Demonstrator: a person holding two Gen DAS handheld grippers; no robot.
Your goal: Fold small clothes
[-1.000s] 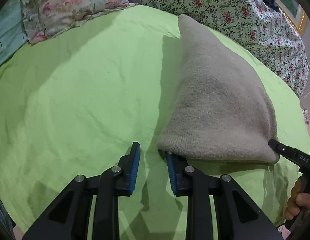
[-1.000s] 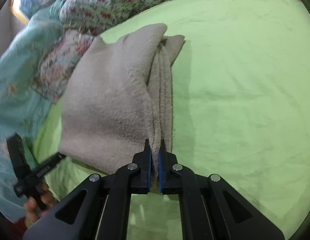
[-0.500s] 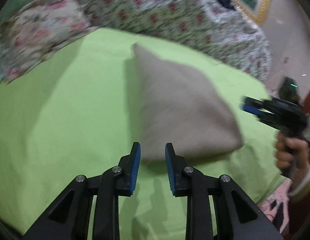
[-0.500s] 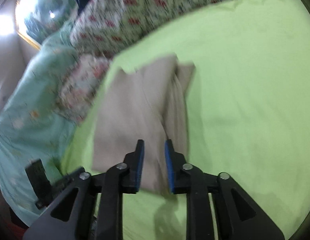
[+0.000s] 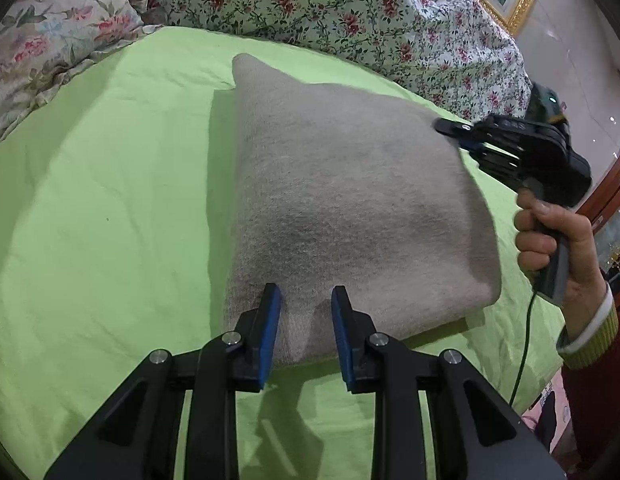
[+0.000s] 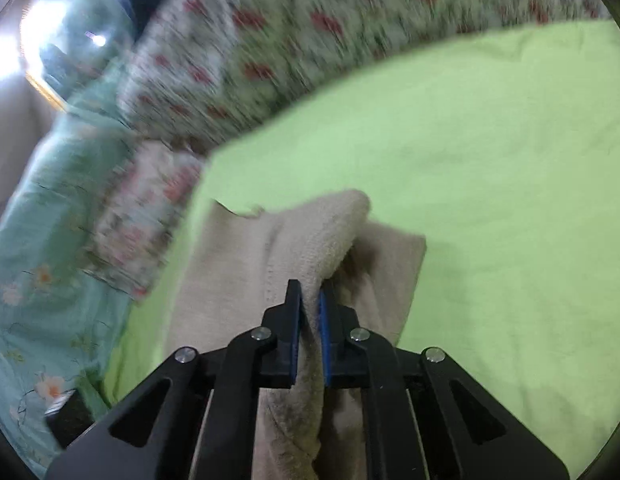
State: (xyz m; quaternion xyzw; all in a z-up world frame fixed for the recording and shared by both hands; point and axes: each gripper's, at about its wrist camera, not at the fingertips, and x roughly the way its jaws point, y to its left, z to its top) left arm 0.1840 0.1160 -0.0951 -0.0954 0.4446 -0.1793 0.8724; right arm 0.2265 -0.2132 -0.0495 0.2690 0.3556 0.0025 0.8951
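Green sheet (image 5: 90,200) carries the folded beige garment (image 5: 341,200), floral bedding (image 5: 349,4) behind. Left gripper (image 5: 306,312) gapes over its near edge; right gripper (image 6: 310,312) pinches a raised fold.

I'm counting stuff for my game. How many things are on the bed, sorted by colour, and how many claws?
Beige: 1, the folded beige cloth
Green: 1, the green sheet
Flowery: 2, the flowery quilt and the flowery pillow
Black claws: 2, the left claw and the right claw
Total: 6
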